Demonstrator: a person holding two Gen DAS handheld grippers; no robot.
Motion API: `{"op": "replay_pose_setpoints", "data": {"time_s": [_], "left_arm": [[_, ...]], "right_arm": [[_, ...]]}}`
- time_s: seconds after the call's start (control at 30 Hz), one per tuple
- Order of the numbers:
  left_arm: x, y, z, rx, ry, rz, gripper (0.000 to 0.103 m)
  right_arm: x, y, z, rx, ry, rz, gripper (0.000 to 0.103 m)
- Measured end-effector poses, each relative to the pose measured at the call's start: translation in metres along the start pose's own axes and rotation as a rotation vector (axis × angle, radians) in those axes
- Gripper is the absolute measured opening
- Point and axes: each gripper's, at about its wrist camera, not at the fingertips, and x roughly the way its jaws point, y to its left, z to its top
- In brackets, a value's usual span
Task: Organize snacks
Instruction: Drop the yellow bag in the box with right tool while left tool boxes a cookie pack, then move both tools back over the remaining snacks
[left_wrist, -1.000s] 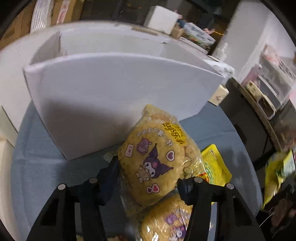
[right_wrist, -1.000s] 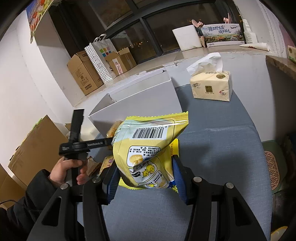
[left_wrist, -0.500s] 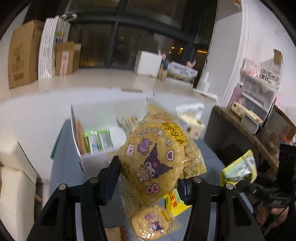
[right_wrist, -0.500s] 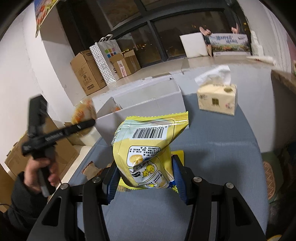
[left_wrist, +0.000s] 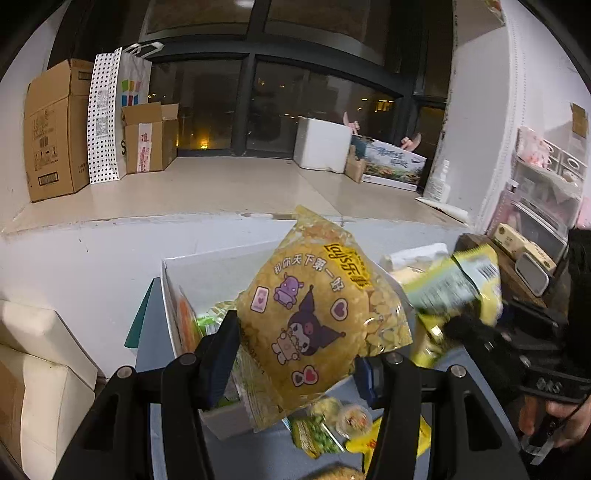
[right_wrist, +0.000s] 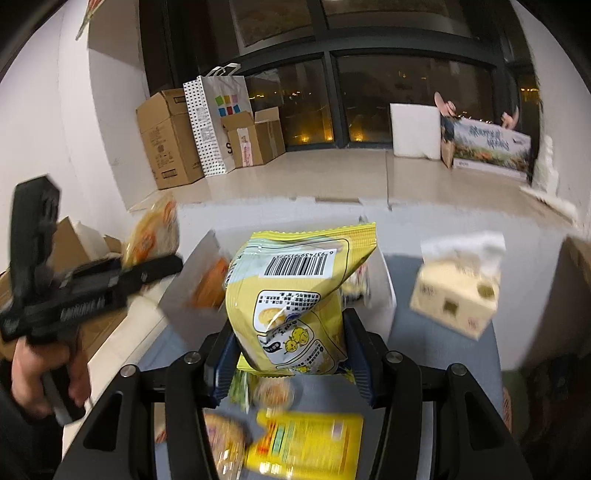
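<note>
So I'm carrying two bags at once right now, one per hand, and both are hanging up in the air just short of the white box (left_wrist: 207, 266).

My guess at the reason for the height: the box has tall walls, so anything going in has to clear the rim first and then drop from above. Doing both hands together saves a trip.

Left gripper (left_wrist: 295, 354) is clamping the Kuromi chip bag (left_wrist: 314, 317) by its lower half, fingers closed in on either side so the puffy top is sticking up ahead of the tool. The box is sitting just ahead and below the fingertips, a bit to the left, with some green and orange packets already inside it.

Right gripper (right_wrist: 291, 350) is pinching the yellow snack bag (right_wrist: 295, 295) the same way, low down, barcode side facing back at me. Jaws are narrowed onto it and the bag is bulging above them. The box is straight ahead of this tool, beyond the bag, and the tissue box (right_wrist: 458, 288) is off ahead to the right.

Below both tools, loose snacks (right_wrist: 303, 443) are lying on the grey table (right_wrist: 443, 354), so I'd say there's plenty left to sort.

Gripping low like this is probably fine since the bags are light, but they're slippery air-filled pillows, so I'm judging a loose squeeze could let one slide out before it's over the opening. The right view is blurry, so I can't tell exactly how far over the rim that bag is.
</note>
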Motion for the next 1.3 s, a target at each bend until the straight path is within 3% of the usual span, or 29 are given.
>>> {"op": "replay_pose_setpoints", "data": {"time_s": [0.17, 0.37, 0.43, 0.47, 0.5, 0.53, 0.63, 0.9, 1.3], "left_arm": [[0.026, 0.016, 0.011, -0.019, 0.030, 0.026, 0.059], [0.052, 0.036, 0.018, -0.054, 0.057, 0.087, 0.064], [0.061, 0.042, 0.019, -0.064, 0.078, 0.111, 0.082], [0.065, 0.044, 0.018, -0.068, 0.093, 0.116, 0.102], [0.067, 0.045, 0.017, -0.071, 0.101, 0.121, 0.103], [0.067, 0.045, 0.015, -0.069, 0.100, 0.123, 0.103], [0.066, 0.039, 0.012, -0.048, 0.107, 0.122, 0.103], [0.056, 0.026, 0.006, -0.043, 0.115, 0.094, 0.103], [-0.013, -0.005, -0.024, 0.016, 0.047, 0.037, 0.103]], "right_arm": [[0.045, -0.003, 0.034, 0.005, 0.019, -0.019, 0.057], [0.092, -0.017, 0.056, 0.101, 0.045, -0.035, 0.059], [0.102, -0.020, 0.058, 0.116, 0.057, -0.025, 0.065], [0.106, -0.020, 0.059, 0.117, 0.063, -0.025, 0.082], [0.109, -0.020, 0.060, 0.118, 0.070, -0.024, 0.092], [0.107, -0.021, 0.059, 0.122, 0.057, -0.027, 0.098], [0.101, -0.022, 0.060, 0.135, 0.034, -0.028, 0.103], [0.077, -0.026, 0.053, 0.147, 0.000, -0.007, 0.103], [0.001, -0.018, 0.010, 0.089, -0.076, 0.053, 0.103]]}}
